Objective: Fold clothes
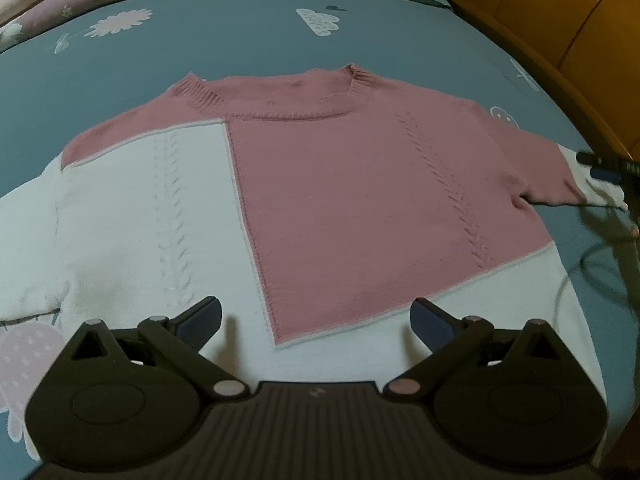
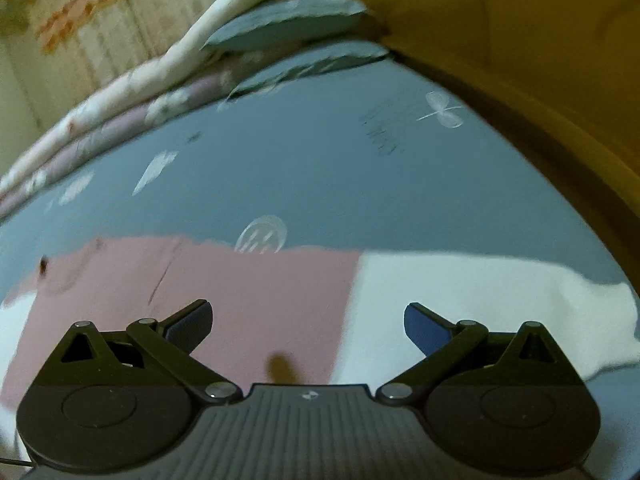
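My pink and white knitted sweater [image 1: 320, 200] lies flat; my wide-open right tongs [image 2: 307, 320] sit over its sleeve, nearer than my open left tongs [image 1: 316, 318].

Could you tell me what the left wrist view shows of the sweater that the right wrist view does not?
Only the left wrist view shows the whole sweater lying flat, with its neckline, plus the right gripper at the sleeve end. Only the right wrist view shows the curtain behind the bed. Both show the blue bedsheet, the sweater's pink and white panels, and open jaws.
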### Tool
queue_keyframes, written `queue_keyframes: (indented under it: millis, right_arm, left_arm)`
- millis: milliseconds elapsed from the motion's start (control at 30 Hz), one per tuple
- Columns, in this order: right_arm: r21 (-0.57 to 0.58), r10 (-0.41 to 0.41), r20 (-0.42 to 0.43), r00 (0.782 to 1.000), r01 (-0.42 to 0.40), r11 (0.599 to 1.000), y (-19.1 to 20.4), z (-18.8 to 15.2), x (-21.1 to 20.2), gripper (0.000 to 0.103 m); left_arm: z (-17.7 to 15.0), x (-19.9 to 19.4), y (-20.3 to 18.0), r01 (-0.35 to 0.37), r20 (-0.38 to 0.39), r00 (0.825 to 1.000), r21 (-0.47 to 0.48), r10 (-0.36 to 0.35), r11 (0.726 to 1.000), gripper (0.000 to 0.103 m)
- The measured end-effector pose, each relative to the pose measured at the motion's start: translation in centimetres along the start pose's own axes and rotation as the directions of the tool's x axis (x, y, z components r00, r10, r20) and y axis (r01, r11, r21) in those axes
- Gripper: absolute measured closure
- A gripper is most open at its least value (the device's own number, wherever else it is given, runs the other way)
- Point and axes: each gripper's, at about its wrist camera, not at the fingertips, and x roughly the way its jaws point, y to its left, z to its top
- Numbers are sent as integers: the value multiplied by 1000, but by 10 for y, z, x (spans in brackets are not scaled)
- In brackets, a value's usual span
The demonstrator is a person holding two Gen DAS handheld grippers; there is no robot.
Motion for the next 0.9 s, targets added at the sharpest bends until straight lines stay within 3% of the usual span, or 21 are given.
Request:
queue_keyframes:
  millis: [233,367,467,567,667,733,900]
  right_arm:
    - [153,2,59,998,-11,988,-69,1,-7,0]
    - [206,-138,81,987,119,971,-96,6,-25,0]
    - [229,-119,100,988,93,969,-103,11,-30,0]
    - [167,-88,97,991,71,983,-93,15,-23,0]
    - [145,-119,6,993,117,982,-96,12,-3,0]
    - [106,-160,14,987,158,982,-101,10,-2,0]
    - [172,-237,11,972,231,958,-106,23,-11,0]
  left_arm:
    - [-7,-2,7,-28,-9,1000,-37,28,999,3]
    - [-8,-1,9,-40,-15,999,-51,40,998,3]
    - [-6,0,8,-42,-14,999,-45,41,998,3]
    - [-4,1,5,-33,-13,999,-35,33,999,3]
    - [-5,2,3,-29,-17,999,-24,29,999,3]
    - [-6,2,4,-29,-19,999,-28,28,999,3]
    - [-6,3,7,-40,-17,999,-48,40,998,3]
